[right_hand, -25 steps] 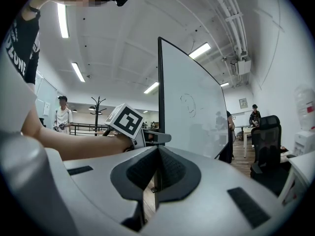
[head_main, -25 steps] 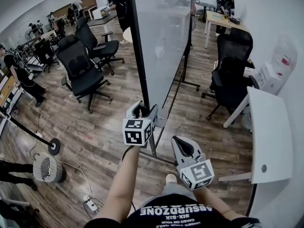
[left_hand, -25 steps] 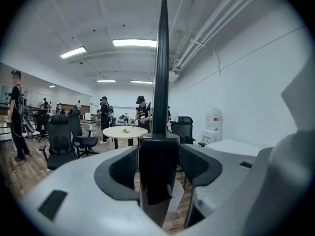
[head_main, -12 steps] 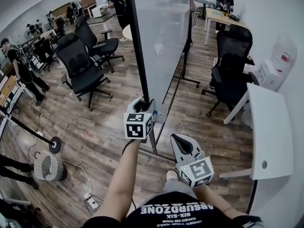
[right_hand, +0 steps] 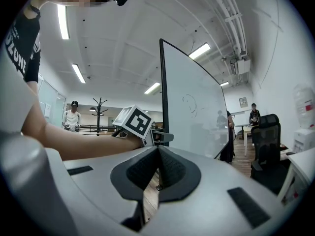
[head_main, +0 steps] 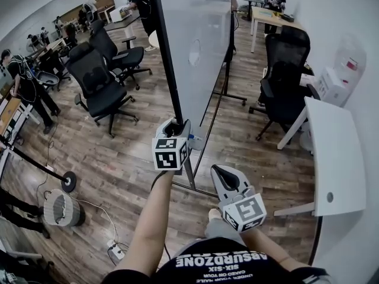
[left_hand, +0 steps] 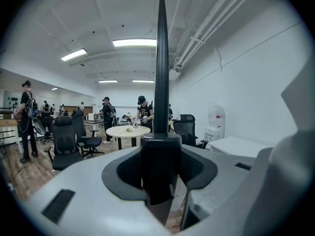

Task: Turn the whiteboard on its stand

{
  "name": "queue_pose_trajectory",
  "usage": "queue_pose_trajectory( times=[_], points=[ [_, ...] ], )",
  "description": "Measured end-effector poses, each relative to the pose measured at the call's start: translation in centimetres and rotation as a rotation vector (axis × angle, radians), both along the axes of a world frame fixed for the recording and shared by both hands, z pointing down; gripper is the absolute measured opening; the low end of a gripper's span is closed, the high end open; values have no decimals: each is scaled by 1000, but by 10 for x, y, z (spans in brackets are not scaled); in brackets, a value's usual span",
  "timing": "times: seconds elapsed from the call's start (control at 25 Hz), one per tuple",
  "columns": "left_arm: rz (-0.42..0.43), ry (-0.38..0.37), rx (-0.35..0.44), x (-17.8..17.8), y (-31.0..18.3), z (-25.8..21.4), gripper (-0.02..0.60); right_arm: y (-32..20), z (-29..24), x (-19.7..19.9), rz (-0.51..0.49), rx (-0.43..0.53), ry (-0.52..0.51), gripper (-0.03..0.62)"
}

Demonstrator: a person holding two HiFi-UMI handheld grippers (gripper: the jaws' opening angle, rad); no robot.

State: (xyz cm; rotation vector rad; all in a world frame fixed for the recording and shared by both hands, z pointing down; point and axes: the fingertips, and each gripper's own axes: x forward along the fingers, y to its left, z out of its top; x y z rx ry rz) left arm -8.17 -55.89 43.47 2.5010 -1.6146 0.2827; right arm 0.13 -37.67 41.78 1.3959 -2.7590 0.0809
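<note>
One tall whiteboard [head_main: 201, 46] stands on its stand [head_main: 204, 189] on the wooden floor [head_main: 118, 152]. In the head view it runs from the top centre down to the middle of the frame. It is seen almost edge-on, with its pale face turned toward the right side.

At the middle of the frame, by the board's lower near corner, the left gripper [head_main: 176, 126] has its jaws clamped on the black frame edge [head_main: 166, 58]. In the left gripper view that edge rises straight up between the pads, which press on it from both sides.

The right gripper [head_main: 223, 171] hangs lower, right of centre and clear of the board. Its jaws are drawn together with nothing between them.

Farther out, a black office chair [head_main: 98, 81] stands at the upper left and a second black chair [head_main: 284, 81] at the upper right. A white table [head_main: 334, 158] lies along the right edge. Several people stand along the top of the frame.
</note>
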Motion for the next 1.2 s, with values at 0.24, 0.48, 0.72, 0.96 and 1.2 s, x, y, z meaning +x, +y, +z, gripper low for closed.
queue_pose_trajectory(
  times=[0.24,0.48,0.72,0.96,1.2],
  points=[
    [0,-2,-5,1,12,1,178,14,4,7,20,-11,-9,-2],
    [-9,2,-1,-5,26,-1,179,31,6,9,34,-12,-13,-2],
    [-13,3,-2,-9,42,-2,179,47,8,11,45,-21,-19,-2],
    [-16,6,-4,-22,61,1,179,65,11,0,46,-23,-17,-2],
    [-18,8,-3,-32,80,0,179,85,7,-8,43,-14,-16,-2]
  ],
)
